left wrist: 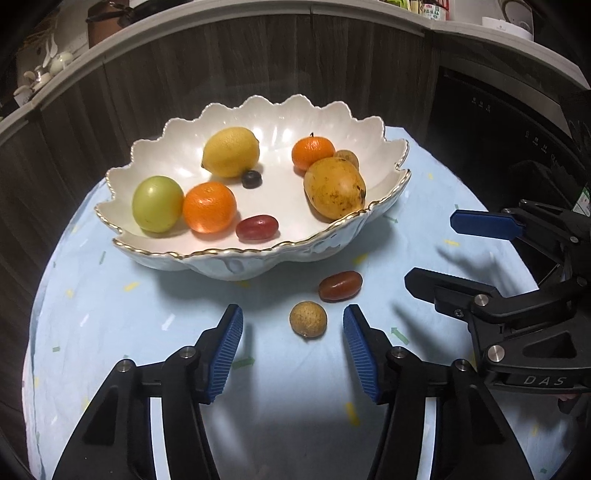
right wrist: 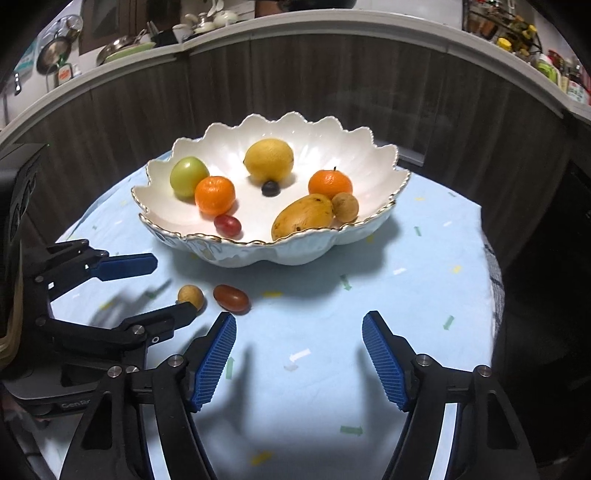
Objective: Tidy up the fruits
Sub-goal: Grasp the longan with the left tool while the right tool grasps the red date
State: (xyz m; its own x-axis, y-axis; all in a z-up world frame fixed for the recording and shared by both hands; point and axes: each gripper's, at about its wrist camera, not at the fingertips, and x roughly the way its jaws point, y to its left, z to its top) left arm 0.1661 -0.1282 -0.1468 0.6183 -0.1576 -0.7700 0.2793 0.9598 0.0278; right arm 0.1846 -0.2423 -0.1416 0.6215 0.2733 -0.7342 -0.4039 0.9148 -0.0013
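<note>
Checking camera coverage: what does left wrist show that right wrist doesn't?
Left wrist only: the dark appliance front at right. Right wrist only: pans on the counter at upper left. Both: bowl with its fruit, loose longan and red tomato on the cloth, both grippers open, left gripper, right gripper.

home kitchen | counter (right wrist: 295, 27) with pans (right wrist: 122, 48), teaware (right wrist: 207, 22), condiment bottles (right wrist: 554, 66)
</note>
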